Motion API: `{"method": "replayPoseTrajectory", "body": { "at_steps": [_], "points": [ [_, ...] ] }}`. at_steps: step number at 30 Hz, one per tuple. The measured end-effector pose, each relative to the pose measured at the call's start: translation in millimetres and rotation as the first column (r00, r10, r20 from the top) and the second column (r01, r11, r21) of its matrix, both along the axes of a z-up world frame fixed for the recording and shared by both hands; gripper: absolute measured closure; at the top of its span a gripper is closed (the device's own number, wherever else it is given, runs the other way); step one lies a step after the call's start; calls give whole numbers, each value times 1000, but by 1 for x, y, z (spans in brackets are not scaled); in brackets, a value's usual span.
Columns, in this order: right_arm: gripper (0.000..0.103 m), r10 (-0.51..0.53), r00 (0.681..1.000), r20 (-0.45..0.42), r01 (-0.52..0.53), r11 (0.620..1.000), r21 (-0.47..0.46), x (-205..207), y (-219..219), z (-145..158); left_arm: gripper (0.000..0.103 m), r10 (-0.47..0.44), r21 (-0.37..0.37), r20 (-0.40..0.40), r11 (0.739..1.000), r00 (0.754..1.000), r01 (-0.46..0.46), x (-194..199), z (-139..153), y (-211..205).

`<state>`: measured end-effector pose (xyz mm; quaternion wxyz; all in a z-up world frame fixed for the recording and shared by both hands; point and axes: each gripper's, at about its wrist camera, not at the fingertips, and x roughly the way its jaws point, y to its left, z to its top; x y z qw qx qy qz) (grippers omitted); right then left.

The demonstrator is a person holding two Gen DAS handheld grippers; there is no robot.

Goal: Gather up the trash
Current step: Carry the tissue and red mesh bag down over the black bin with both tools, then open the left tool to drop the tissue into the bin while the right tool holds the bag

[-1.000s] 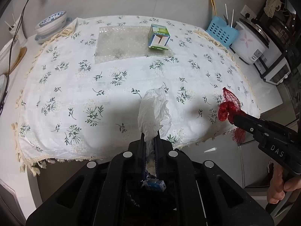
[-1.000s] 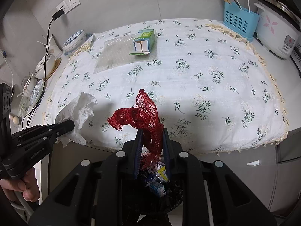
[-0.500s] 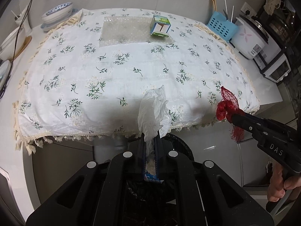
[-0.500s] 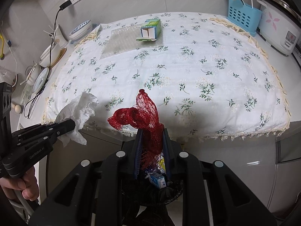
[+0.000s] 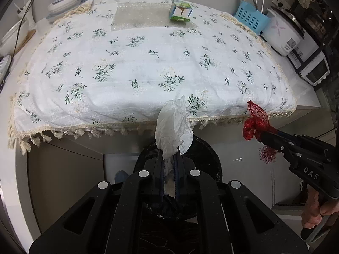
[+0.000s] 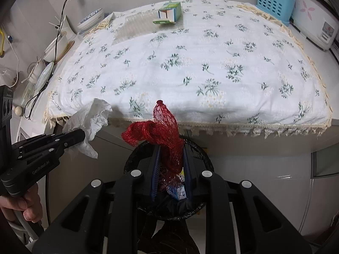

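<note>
My left gripper [image 5: 169, 158] is shut on a crumpled white tissue [image 5: 172, 127], held over a round black trash bin [image 5: 208, 154] below the table's front edge. My right gripper [image 6: 170, 148] is shut on a red mesh net bag [image 6: 163, 131], also over the bin [image 6: 201, 154], which holds a small blue-and-white carton [image 6: 177, 191]. Each gripper shows in the other's view: the right gripper [image 5: 262, 136] with the net bag [image 5: 255, 122], the left gripper [image 6: 81, 135] with the tissue [image 6: 91, 118]. A green-and-white carton [image 5: 180, 10] and a sheet of bubble wrap [image 5: 137, 18] lie at the table's far side.
The table carries a white floral cloth [image 5: 148, 63] with a fringed edge. A blue basket [image 5: 251, 20] and a rice cooker [image 5: 284, 31] stand at the far right. Bowls [image 6: 91, 18], a cable [image 6: 57, 42] and utensils sit on the counter at the left.
Both grippers have drawn back off the table towards me and lowered, carrying the tissue and the net bag. They now hang past the front edge over the bin.
</note>
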<state>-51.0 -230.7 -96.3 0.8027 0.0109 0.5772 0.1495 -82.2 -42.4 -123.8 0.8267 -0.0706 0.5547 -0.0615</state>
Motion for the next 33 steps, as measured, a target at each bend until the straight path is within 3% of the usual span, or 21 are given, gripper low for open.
{"method": "replayPoseTrajectory", "body": {
  "at_steps": [24, 33],
  "points": [
    [84, -3, 993, -121, -1, 999, -36, -21, -12, -97, 97, -8, 33, -100, 999, 995, 11, -20, -110, -18],
    [84, -25, 990, -139, 17, 998, -61, -23, -29, -108, 97, -61, 46, -121, 997, 991, 67, -15, -137, -40]
  ]
}}
